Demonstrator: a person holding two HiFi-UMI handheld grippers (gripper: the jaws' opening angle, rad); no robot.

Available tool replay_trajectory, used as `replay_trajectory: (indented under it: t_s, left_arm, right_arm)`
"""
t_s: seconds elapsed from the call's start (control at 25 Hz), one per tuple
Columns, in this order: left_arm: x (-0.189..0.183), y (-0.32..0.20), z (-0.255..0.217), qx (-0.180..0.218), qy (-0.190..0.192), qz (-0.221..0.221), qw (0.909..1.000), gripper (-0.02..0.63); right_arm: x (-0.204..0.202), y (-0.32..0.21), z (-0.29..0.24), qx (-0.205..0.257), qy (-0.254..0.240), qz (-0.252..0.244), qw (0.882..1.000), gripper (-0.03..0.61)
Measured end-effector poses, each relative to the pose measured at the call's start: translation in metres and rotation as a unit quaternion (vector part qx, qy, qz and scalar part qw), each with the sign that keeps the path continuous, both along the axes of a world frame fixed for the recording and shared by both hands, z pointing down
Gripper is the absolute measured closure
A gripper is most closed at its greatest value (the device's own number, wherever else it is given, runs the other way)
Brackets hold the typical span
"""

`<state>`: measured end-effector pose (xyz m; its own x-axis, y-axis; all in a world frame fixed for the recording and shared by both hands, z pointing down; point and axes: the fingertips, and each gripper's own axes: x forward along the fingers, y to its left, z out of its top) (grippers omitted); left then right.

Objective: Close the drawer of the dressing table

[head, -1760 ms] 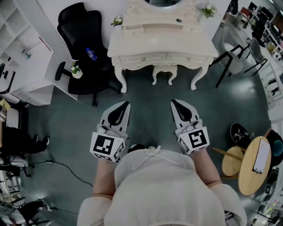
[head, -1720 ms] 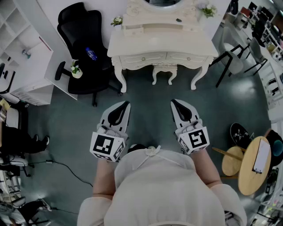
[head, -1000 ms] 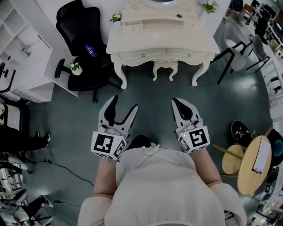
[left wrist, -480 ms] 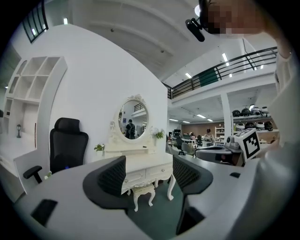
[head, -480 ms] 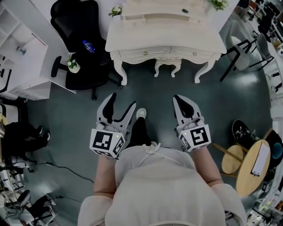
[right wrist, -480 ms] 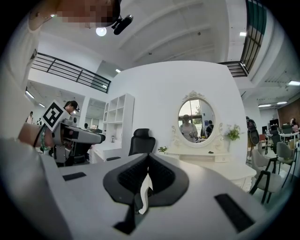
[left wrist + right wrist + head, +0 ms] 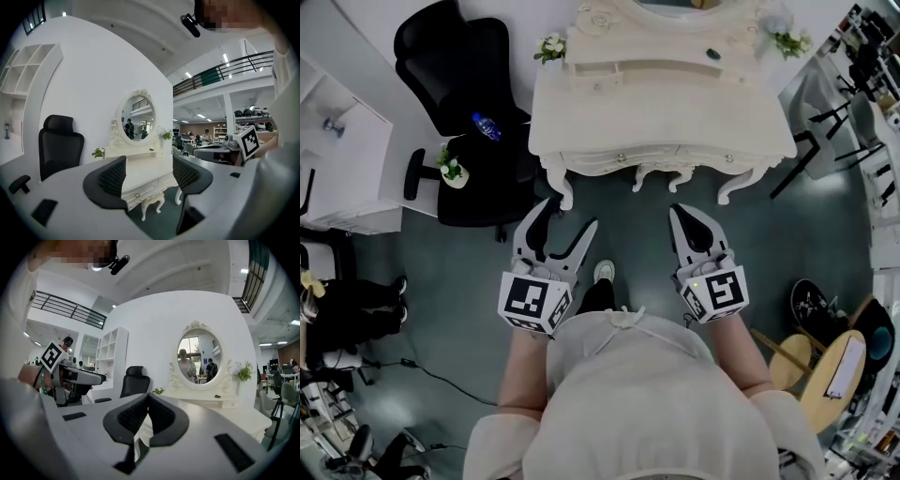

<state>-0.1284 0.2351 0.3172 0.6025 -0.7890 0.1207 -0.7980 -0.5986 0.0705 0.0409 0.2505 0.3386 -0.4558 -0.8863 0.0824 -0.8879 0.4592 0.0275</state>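
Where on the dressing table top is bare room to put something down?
The front strip of the dressing table top, between the raised shelf and the front edge, is bare. The back is crowded: left flower pot and right flower pot at the corners, a small dark object on the shelf.

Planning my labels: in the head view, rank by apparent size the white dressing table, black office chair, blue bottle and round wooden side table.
Largest to smallest:
white dressing table
black office chair
round wooden side table
blue bottle

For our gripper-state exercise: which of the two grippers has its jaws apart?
The left gripper: its jaws stand spread wide, while the right gripper has its tips together.
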Motion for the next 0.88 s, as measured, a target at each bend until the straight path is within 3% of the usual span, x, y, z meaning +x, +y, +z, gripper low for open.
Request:
replay_trajectory:
  t_s: [0.48, 0.88]
  left_arm:
    - [-0.003, -0.159, 0.004, -0.012, -0.007, 0.025, 0.9996, 0.301]
    - [0.007, -0.24, 0.034, -0.044, -0.013, 0.001, 0.9989, 0.301]
  right_arm:
    - [-0.007, -0.158, -0.008, 0.009, 0.011, 0.034, 0.999, 0.572]
    - [-0.003, -0.25, 0.015, -0.005, 0.015, -0.004, 1.0, 0.572]
